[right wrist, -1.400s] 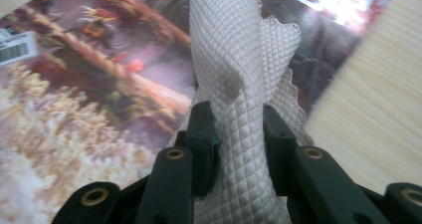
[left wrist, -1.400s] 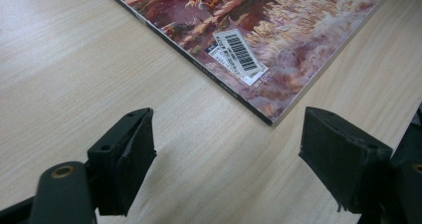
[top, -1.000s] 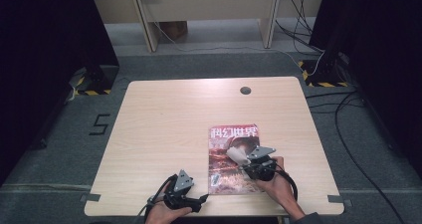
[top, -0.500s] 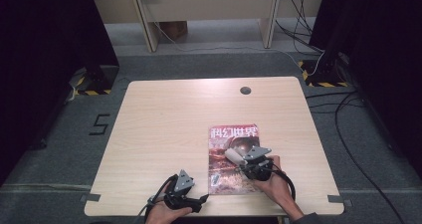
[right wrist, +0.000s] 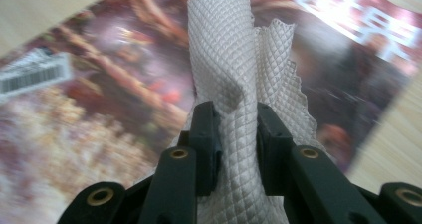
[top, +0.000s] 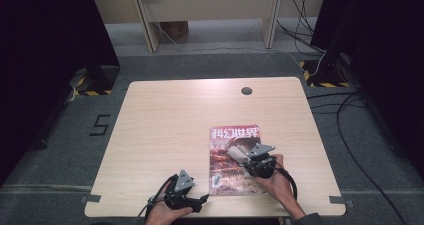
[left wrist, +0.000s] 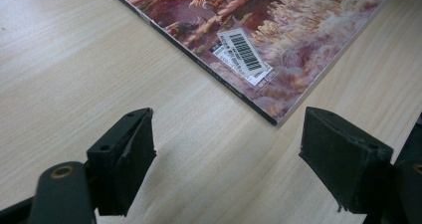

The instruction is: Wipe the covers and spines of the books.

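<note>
Cloth [right wrist: 234,59] first: it's a white quilted wipe, bunched up and pinched between the jaws of the right gripper [right wrist: 234,129], which have just been closing in on it and now squeeze it tight. It sticks out ahead of the jaws and hangs right over the magazine [top: 234,160], which lies flat on the table [top: 165,130] directly under that gripper.

My guess is this is a wipe-down of the cover. To do it well I'd keep the pinch firm, tip the gripper so the loose end of the cloth lies flat on the cover, and drag in long strokes, pressing lightly so the magazine doesn't slide.

That sliding is the main worry, since nothing pins the magazine. The left gripper [left wrist: 226,154] sits with its jaws wide and nothing between them, the magazine's near corner [left wrist: 273,119] just ahead of it. It could press down on that corner to hold things steady.

Otherwise the tabletop is bare apart from a small dark cable hole [top: 246,91] far beyond both grippers, so nothing blocks the stroke.
</note>
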Demonstrator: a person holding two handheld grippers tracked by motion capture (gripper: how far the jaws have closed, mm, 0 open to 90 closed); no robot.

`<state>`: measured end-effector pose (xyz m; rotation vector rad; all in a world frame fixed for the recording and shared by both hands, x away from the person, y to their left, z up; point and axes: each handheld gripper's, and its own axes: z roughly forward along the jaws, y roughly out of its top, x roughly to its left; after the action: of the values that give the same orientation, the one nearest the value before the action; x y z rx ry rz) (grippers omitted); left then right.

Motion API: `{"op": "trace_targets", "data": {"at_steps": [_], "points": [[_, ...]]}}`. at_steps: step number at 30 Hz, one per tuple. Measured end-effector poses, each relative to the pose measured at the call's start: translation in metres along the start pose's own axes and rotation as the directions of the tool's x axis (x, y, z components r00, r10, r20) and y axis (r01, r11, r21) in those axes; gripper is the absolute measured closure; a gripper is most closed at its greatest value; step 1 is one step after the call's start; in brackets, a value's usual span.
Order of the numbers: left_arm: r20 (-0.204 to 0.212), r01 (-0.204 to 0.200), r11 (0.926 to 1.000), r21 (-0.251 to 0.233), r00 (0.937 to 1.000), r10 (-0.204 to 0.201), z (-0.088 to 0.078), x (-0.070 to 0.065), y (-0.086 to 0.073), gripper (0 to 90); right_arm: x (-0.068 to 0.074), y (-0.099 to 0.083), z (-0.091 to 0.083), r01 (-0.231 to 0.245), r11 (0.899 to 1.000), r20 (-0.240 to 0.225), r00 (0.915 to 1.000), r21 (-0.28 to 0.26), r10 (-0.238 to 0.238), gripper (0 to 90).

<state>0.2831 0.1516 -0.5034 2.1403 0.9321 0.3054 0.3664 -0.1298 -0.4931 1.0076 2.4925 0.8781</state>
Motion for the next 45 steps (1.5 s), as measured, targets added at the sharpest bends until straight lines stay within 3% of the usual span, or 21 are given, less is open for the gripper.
{"op": "trace_targets", "data": {"at_steps": [4, 12, 20, 30, 32, 35, 38, 45], "points": [[-0.001, 0.002, 1.0000, -0.001, 1.0000, -0.002, -0.001, 0.001, 0.000, 20.5, 0.018, 0.010, 0.008, 0.044, 0.999, -0.023, 0.9988, -0.005, -0.044, 74.2], [-0.007, 0.012, 0.9999, -0.001, 0.9999, -0.012, -0.003, 0.004, 0.000, 20.3, 0.040, 0.023, 0.019, 0.065, 0.998, -0.082, 0.9944, -0.016, -0.066, 73.9], [-0.029, 0.041, 0.9990, -0.017, 0.9987, -0.042, -0.010, 0.011, -0.002, 19.9, 0.060, 0.030, 0.025, 0.100, 0.995, -0.147, 0.9837, -0.031, -0.103, 73.7], [-0.042, 0.061, 0.9976, -0.033, 0.9972, -0.062, -0.015, 0.017, -0.004, 19.4, 0.062, 0.035, 0.029, 0.098, 0.995, -0.134, 0.9858, -0.035, -0.102, 73.6], [-0.045, 0.063, 0.9973, -0.037, 0.9969, -0.065, -0.017, 0.018, -0.004, 19.4, 0.066, 0.033, 0.029, 0.086, 0.996, -0.167, 0.9817, -0.039, -0.091, 73.4], [-0.055, 0.075, 0.9962, -0.044, 0.9955, -0.077, -0.020, 0.020, -0.005, 19.3, 0.074, 0.031, 0.026, 0.124, 0.991, -0.166, 0.9776, -0.041, -0.129, 73.4], [-0.059, 0.078, 0.9956, -0.053, 0.9950, -0.081, -0.024, 0.022, -0.006, 19.3, 0.080, 0.026, 0.022, 0.131, 0.990, -0.185, 0.9732, -0.043, -0.137, 73.4], [-0.066, 0.089, 0.9943, -0.059, 0.9935, -0.093, -0.027, 0.025, -0.009, 19.3, 0.067, 0.020, 0.016, 0.110, 0.993, -0.162, 0.9802, -0.035, -0.114, 73.4]]}}
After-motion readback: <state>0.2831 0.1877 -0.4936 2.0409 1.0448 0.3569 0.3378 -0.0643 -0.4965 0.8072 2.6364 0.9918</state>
